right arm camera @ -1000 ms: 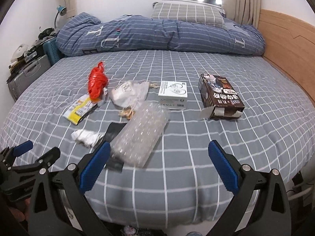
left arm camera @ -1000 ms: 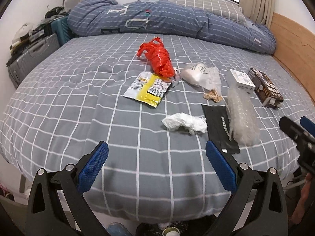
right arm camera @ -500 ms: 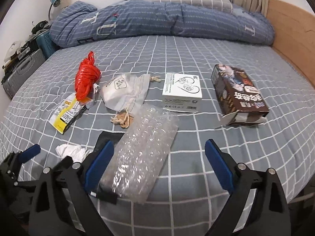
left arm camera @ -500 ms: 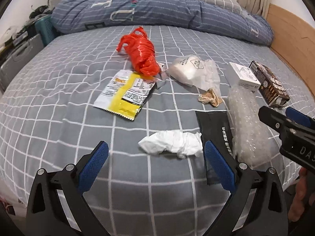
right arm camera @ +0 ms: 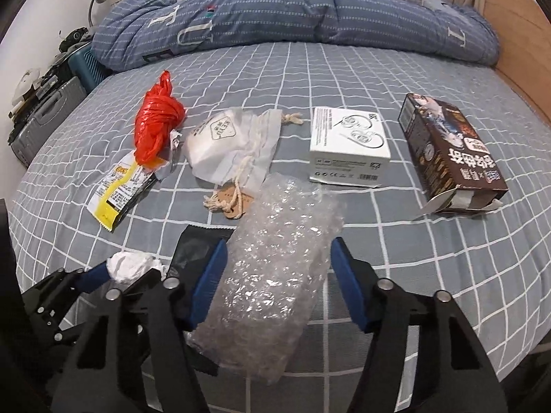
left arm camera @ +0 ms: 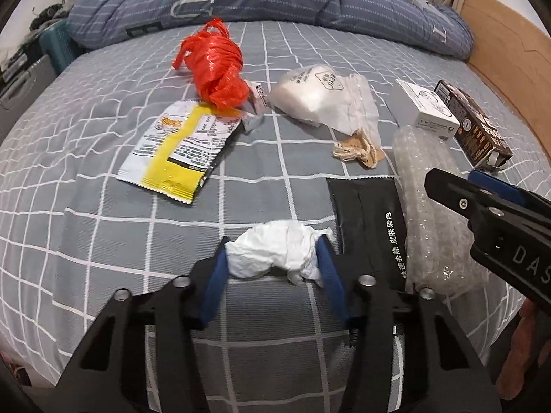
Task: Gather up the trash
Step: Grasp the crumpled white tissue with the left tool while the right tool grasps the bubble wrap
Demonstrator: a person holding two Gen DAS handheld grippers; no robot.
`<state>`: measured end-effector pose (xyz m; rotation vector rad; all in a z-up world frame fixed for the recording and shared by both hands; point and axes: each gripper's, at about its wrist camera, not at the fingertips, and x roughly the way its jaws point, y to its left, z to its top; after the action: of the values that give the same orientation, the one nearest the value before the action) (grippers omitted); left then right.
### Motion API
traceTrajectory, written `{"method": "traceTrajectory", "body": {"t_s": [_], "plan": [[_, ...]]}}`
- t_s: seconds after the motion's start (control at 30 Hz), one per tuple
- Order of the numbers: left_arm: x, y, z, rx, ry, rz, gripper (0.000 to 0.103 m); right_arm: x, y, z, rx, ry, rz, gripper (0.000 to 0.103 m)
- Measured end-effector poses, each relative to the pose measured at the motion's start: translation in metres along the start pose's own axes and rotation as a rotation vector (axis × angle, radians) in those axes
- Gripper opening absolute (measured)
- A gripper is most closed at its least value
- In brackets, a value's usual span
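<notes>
Trash lies on a grey checked bed [left arm camera: 103,227]. My left gripper [left arm camera: 273,261] is shut on a crumpled white tissue [left arm camera: 275,253], also seen in the right wrist view [right arm camera: 129,265]. My right gripper [right arm camera: 279,275] has closed partway around a roll of clear bubble wrap [right arm camera: 275,272], its blue pads touching both sides. Beyond lie a black sachet [left arm camera: 372,220], a yellow snack wrapper [left arm camera: 179,151], a red plastic bag [left arm camera: 215,65], a white pouch with a string tag [left arm camera: 320,98], a white box [right arm camera: 349,146] and a brown carton [right arm camera: 451,156].
A rolled blue duvet [right arm camera: 292,17] and a pillow lie along the far side of the bed. A wooden headboard [left arm camera: 506,55] stands at the right. Suitcases and clutter [right arm camera: 44,110] stand beside the bed on the left.
Both grippers moved forward and down onto the bed. The left jaws closed on the white tissue. The right jaws narrowed around the bubble wrap.
</notes>
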<state>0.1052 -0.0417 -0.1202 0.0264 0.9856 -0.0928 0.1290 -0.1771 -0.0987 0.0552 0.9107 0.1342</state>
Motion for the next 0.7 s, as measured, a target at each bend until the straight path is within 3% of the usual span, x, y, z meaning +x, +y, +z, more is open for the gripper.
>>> {"method": "traceTrajectory", "body": {"t_s": [0.13,0.3,0.7], "plan": [[0.003,-0.003,-0.002,0.007,0.002,-0.005,0.031,0.004,0.001,-0.002,-0.001,0.01,0.013,0.048],[0.003,-0.002,-0.002,-0.003,0.0,-0.019,0.021,0.007,0.002,-0.002,-0.001,0.029,0.047,0.018],[-0.029,0.001,0.014,-0.021,-0.061,-0.03,0.018,-0.02,0.006,0.007,-0.006,-0.03,0.048,0.015]]}}
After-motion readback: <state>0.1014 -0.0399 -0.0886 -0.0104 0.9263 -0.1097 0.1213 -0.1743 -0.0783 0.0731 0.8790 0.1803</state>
